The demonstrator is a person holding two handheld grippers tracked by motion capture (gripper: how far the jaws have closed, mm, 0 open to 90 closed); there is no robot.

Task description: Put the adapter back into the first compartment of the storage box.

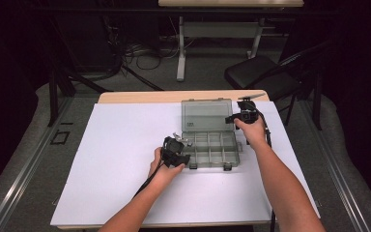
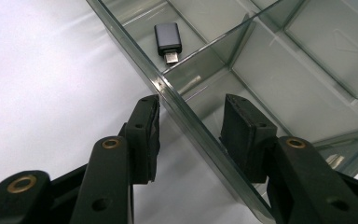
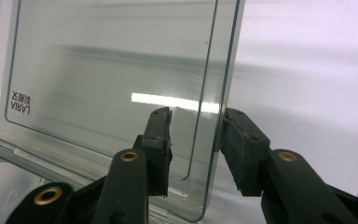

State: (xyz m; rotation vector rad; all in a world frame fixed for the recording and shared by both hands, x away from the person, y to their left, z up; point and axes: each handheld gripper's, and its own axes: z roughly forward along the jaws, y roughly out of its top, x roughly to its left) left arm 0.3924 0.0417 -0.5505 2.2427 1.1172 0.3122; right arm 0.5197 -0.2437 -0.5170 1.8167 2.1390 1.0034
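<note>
Seen from above: a table [image 1: 125, 159] under a white sheet, with a clear smoke-grey compartment box [image 1: 211, 150] lying right of centre, lid [image 1: 206, 115] swung up and standing nearly upright along the far edge. Left tongs [image 1: 181, 155] held at the near left wall of the box; right tongs [image 1: 235, 117] held at the right edge of the raised lid. Forearms entering from the bottom edge, one hand behind each tool. Beyond the table, a dark floor with loose cables, a second table leg and a black folding chair [image 1: 261, 75].

Through the left gripper view: left tongs [image 2: 192, 135] spread apart, straddling the clear box wall [image 2: 186, 116], one jaw outside over the white sheet, the other inside a compartment. Neither pad pressed to the wall; gaps visible on both sides. Farther along, in a neighbouring compartment, a small dark USB adapter [image 2: 168, 41] lying flat, metal plug pointing toward the tongs.

Through the right gripper view: right tongs [image 3: 196, 140] also spread apart, set around the lid's side edge [image 3: 223, 107], one jaw across the lid's face, the other past the edge against the white background. Right pad just at the edge; contact unclear. Small mirrored lettering at the lid's lower corner.
</note>
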